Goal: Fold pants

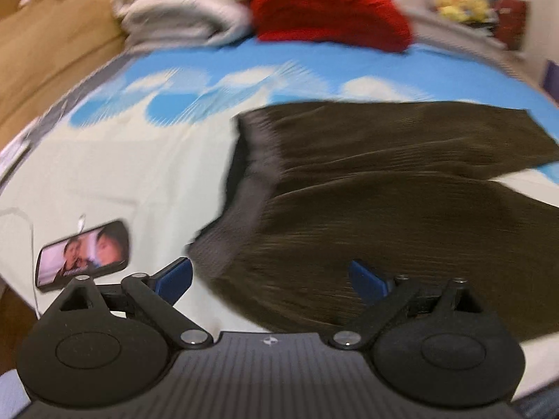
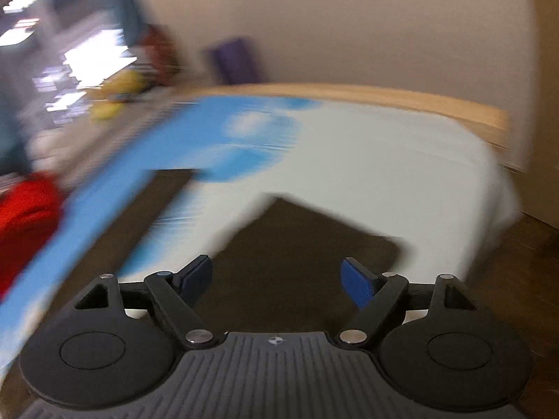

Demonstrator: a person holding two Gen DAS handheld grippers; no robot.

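Dark olive-brown ribbed pants [image 1: 384, 188] lie spread flat on a bed sheet with a blue-and-white cloud print [image 1: 139, 160]. The grey waistband [image 1: 251, 160] faces left and both legs run off to the right. My left gripper [image 1: 270, 279] is open and empty, hovering above the near waistband corner. In the blurred right wrist view the two pant legs [image 2: 297, 244] lie apart on the sheet [image 2: 367, 160]. My right gripper [image 2: 276, 279] is open and empty above the near leg's end.
A phone [image 1: 84, 255] with a lit screen and a white cable lies on the sheet at the left. Folded cream laundry [image 1: 185, 7] and a red garment [image 1: 328, 14] sit at the bed's far end. A wooden bed frame [image 2: 384, 99] and wall lie beyond.
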